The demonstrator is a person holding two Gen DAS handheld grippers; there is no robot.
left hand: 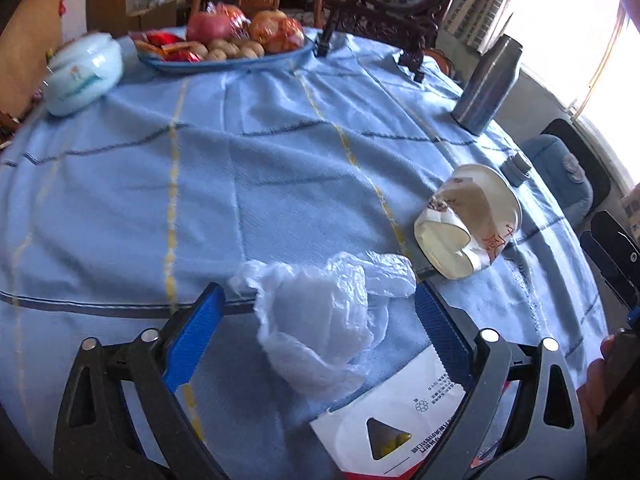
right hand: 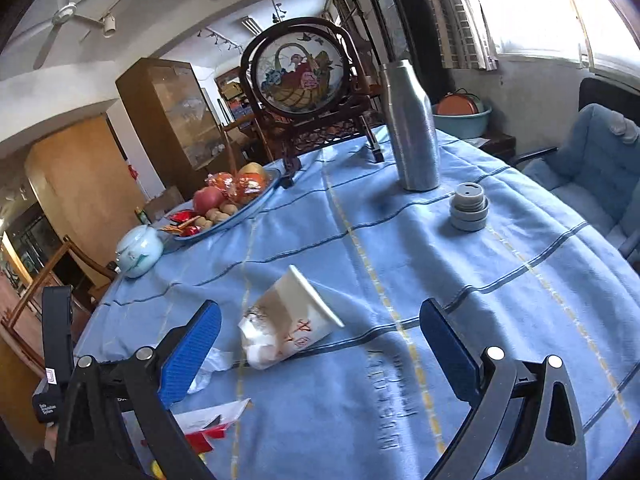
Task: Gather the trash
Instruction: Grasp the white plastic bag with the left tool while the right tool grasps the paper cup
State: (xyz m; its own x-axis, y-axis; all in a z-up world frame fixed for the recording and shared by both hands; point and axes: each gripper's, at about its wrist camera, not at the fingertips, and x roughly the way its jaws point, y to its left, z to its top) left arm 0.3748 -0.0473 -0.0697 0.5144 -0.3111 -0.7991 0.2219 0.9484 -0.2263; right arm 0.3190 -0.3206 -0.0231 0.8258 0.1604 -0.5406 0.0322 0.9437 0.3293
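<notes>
A crumpled clear plastic bag [left hand: 320, 320] lies between the wide-spread blue fingers of the left gripper [left hand: 320, 316], partly over a white-and-red packet [left hand: 396, 424] on the blue tablecloth [left hand: 240, 184]. To its right a crushed paper cup [left hand: 468, 220] lies on its side. The right gripper [right hand: 320, 348], also spread wide and holding nothing, hovers near that cup. Behind stand a fruit tray [right hand: 224, 216], steel bottle [right hand: 412, 128] and its cap [right hand: 469, 207].

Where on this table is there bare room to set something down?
The widest bare cloth lies mid-table, between the fruit tray, the flask and the crushed cup. It is crowded near the front edge: plastic bag, packet, cup.
</notes>
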